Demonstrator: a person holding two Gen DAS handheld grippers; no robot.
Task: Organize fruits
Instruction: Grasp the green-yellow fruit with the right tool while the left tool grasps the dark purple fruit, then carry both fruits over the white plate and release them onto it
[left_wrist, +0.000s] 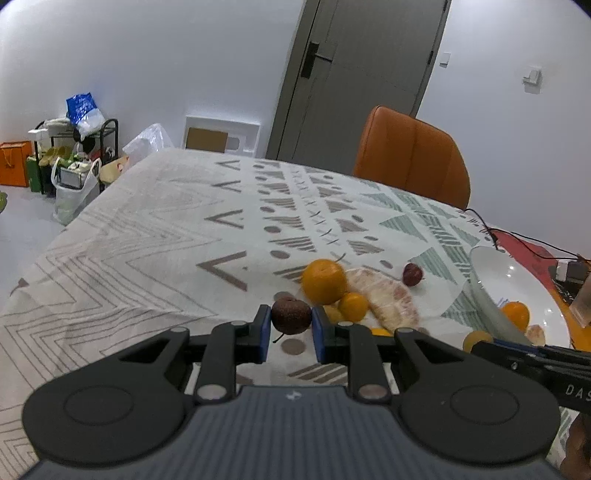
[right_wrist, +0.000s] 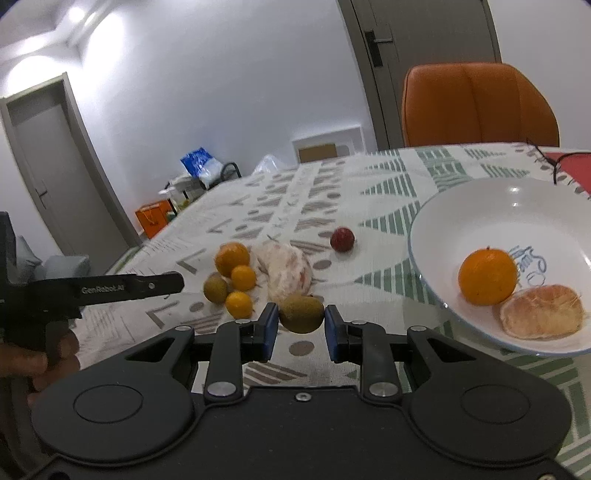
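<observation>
My left gripper (left_wrist: 290, 325) is shut on a small dark red-brown fruit (left_wrist: 291, 315) with a stem, low over the tablecloth. Just beyond it lie a big orange (left_wrist: 324, 281), a small orange (left_wrist: 353, 306), a peeled citrus piece (left_wrist: 384, 299) and a red fruit (left_wrist: 412, 274). My right gripper (right_wrist: 301, 326) is shut on a brown-green kiwi (right_wrist: 301, 313), left of the white bowl (right_wrist: 417, 236). The bowl holds an orange (right_wrist: 487, 277) and a peeled segment (right_wrist: 541, 312). The loose fruit cluster (right_wrist: 236, 280) sits between the two grippers.
An orange chair (right_wrist: 476, 107) stands at the table's far side. Black cables (left_wrist: 517, 240) and a red mat (right_wrist: 576, 162) lie behind the bowl. Bags and a rack (left_wrist: 70, 158) crowd the floor at far left. A person's hand (right_wrist: 37, 362) holds the left gripper's handle.
</observation>
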